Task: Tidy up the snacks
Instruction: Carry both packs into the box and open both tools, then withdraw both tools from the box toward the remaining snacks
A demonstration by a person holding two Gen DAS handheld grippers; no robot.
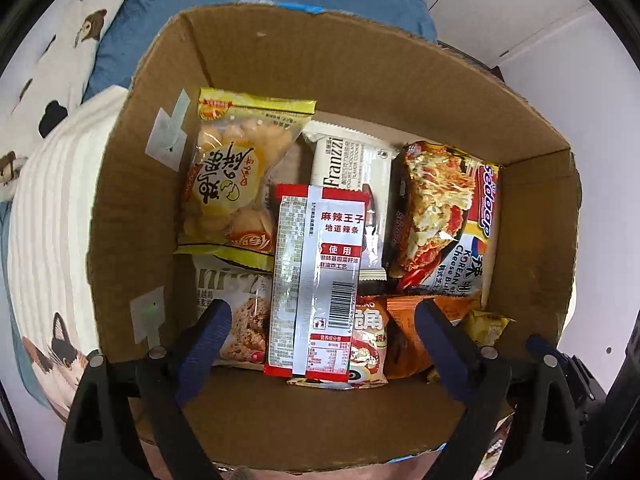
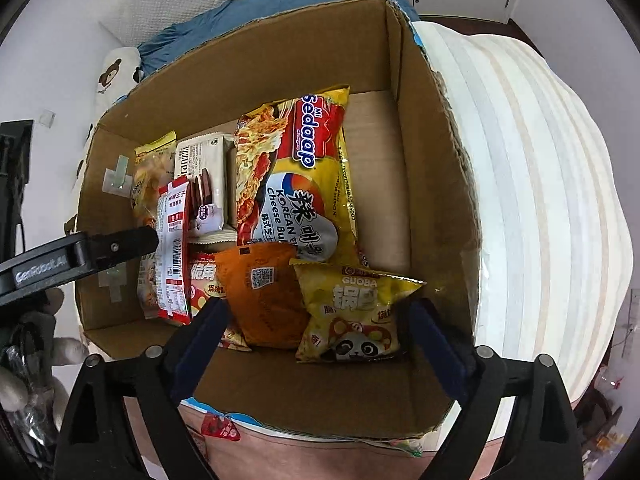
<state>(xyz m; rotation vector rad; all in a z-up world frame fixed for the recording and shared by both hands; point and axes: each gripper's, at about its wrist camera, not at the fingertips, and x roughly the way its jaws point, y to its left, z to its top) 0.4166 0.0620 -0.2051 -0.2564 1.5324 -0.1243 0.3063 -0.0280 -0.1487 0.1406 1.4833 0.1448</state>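
Note:
A cardboard box (image 1: 328, 64) holds several snack packets. In the left wrist view my left gripper (image 1: 322, 322) is open, fingers wide on either side of a red-and-silver spicy strip packet (image 1: 316, 276) that lies on top of other packets; it also shows in the right wrist view (image 2: 172, 256), with the left gripper's finger (image 2: 120, 244) beside it. My right gripper (image 2: 316, 320) is open over the box's near side, its fingers flanking a yellow Guoba panda packet (image 2: 352, 316) and an orange packet (image 2: 264, 296). A Sedaap noodle packet (image 2: 304, 176) lies behind.
A yellow egg-snack bag (image 1: 232, 184), a white Franzzi packet (image 1: 348, 172) and a cookie packet (image 1: 236, 304) fill the box. The box (image 2: 440, 152) sits on a bed with a white striped cushion (image 2: 540, 200), blue bedding (image 1: 160, 12) and animal-print pillows (image 1: 60, 40).

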